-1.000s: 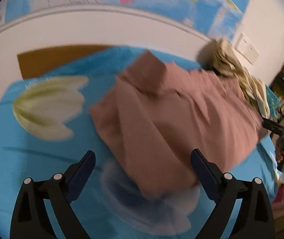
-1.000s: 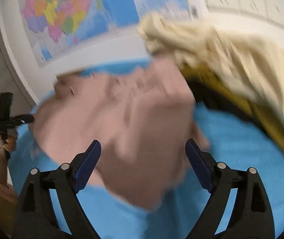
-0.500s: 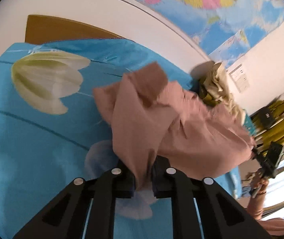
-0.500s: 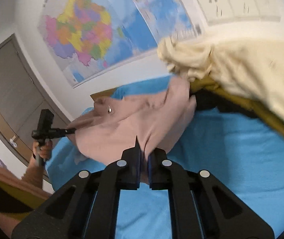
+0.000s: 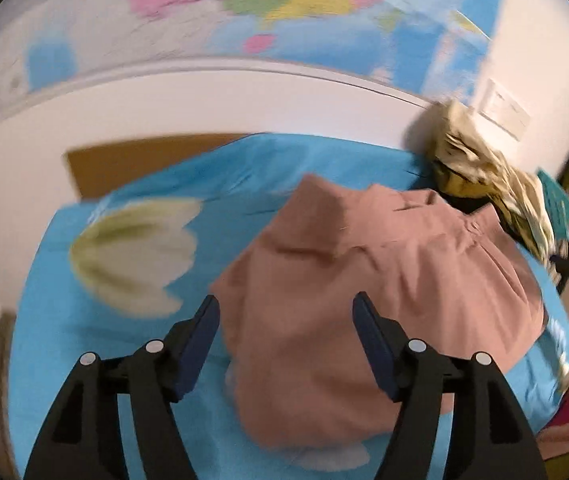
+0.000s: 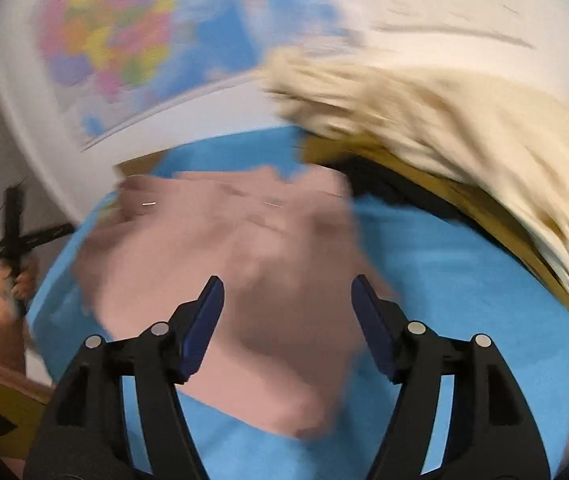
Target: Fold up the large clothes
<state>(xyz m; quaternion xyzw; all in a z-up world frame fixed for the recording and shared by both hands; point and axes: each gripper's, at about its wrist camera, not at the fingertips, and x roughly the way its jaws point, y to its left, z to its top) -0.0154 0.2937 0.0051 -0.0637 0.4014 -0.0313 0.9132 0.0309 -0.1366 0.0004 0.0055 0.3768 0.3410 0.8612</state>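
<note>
A dusty-pink garment [image 5: 364,280] lies crumpled on the blue bedsheet [image 5: 84,340]. My left gripper [image 5: 286,312] is open and empty, its jaws spread above the garment's near edge. The garment also shows in the right wrist view [image 6: 244,264], blurred by motion. My right gripper [image 6: 286,292] is open and empty over its near part. The other gripper [image 6: 16,232], held in a hand, shows at the far left of the right wrist view.
A pile of cream and mustard clothes [image 5: 480,172] lies at the bed's far right corner, also in the right wrist view [image 6: 464,132]. A white tulip print [image 5: 136,256] marks the sheet. A map [image 5: 264,4] covers the wall behind the bed.
Half a second ago both grippers were shut on the pink garment and held it up. Now both are open and the garment lies on the sheet.
</note>
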